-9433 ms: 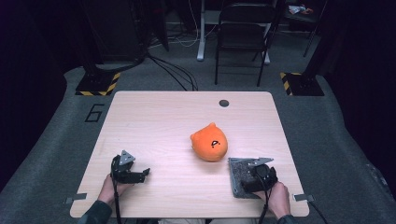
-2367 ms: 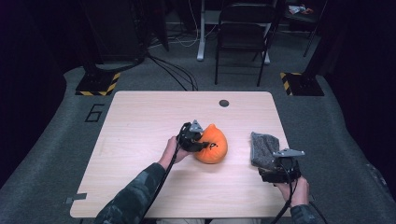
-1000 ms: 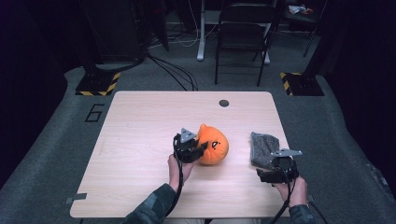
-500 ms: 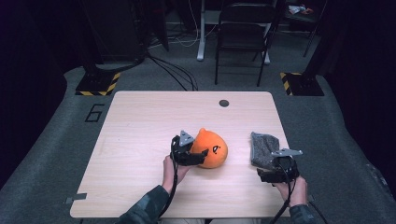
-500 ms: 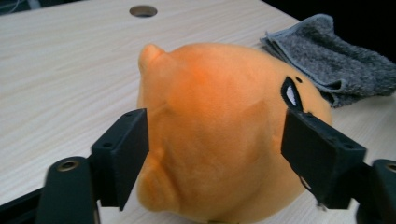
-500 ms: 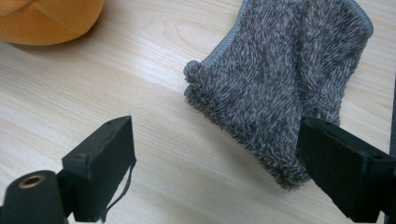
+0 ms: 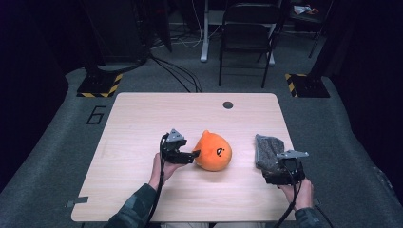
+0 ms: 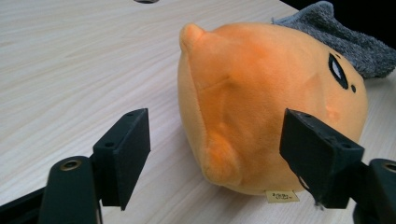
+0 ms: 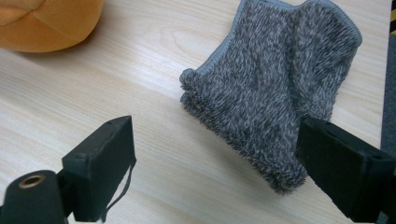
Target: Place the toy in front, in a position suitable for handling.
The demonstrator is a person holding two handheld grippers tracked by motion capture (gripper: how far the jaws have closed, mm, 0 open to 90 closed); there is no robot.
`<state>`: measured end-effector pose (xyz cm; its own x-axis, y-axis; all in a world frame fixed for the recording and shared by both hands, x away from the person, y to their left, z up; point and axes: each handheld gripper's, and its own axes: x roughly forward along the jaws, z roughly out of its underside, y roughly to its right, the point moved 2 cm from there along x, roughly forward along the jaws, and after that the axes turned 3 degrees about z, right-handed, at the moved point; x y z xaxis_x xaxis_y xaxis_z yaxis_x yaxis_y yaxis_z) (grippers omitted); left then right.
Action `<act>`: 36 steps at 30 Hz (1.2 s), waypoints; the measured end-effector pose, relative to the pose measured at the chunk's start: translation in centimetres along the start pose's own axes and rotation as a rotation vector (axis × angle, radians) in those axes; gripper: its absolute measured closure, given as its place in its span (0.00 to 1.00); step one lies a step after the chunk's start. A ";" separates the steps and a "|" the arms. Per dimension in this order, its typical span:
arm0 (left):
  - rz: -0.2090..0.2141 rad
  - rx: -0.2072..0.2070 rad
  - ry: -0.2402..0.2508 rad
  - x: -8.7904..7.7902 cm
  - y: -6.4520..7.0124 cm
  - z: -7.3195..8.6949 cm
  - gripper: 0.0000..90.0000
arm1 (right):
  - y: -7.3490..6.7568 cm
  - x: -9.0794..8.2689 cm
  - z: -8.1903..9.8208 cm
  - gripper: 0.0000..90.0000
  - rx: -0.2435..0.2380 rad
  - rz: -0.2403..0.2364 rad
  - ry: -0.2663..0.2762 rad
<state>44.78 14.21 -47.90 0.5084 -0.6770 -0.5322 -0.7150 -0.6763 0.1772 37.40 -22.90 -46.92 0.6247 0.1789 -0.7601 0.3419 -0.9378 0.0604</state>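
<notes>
Your orange plush toy [image 7: 213, 151] sits near the middle of the wooden table [image 7: 142, 123], just right of your left gripper [image 7: 190, 156]. It is round and squat, soft orange all over, with a small pointed ear standing up at the top, a stitched seam curving down its side, a black eye and a small black dot on the face that is turned toward your right, and a pale tag poking out from under its base. In the left gripper view the toy [image 8: 261, 107] bulges between the two black jaws, which stand wide apart and have just been opening; neither pad presses on the plush, though the right-hand jaw covers part of its lower edge, so you cannot tell whether that one brushes the fabric.

Your right gripper [image 7: 283, 173] rests at the near right of the table with its jaws spread, over the near end of a folded grey fuzzy cloth [image 9: 275, 88]. The cloth lies flat on the wood between the jaws and is not clamped.

The print on the tag is too blurred to read. In the right gripper view the toy is cut off by the upper left corner, leaving a slice of orange. In the high view your right gripper covers the cloth's near edge
</notes>
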 end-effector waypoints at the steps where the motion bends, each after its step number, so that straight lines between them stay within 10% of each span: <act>1: 0.023 0.001 -0.005 0.2 0.1 0.1 0.28 | 0.0 0.0 0.0 0.12 0.002 0.002 0.005; 16: 0.068 0.032 -0.031 1.0 0.9 1.4 0.78 | 1.3 0.2 -0.9 0.13 0.036 0.029 0.042; 36: 0.017 0.007 -0.019 0.7 2.2 1.7 0.85 | 3.1 6.0 -2.8 0.16 0.108 0.123 -0.018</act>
<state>42.79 12.72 -49.33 0.4875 -0.6826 -0.5445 -0.7267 -0.6629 0.1804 44.13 -23.89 -49.49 0.6442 0.0558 -0.7628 0.1854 -0.9790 0.0849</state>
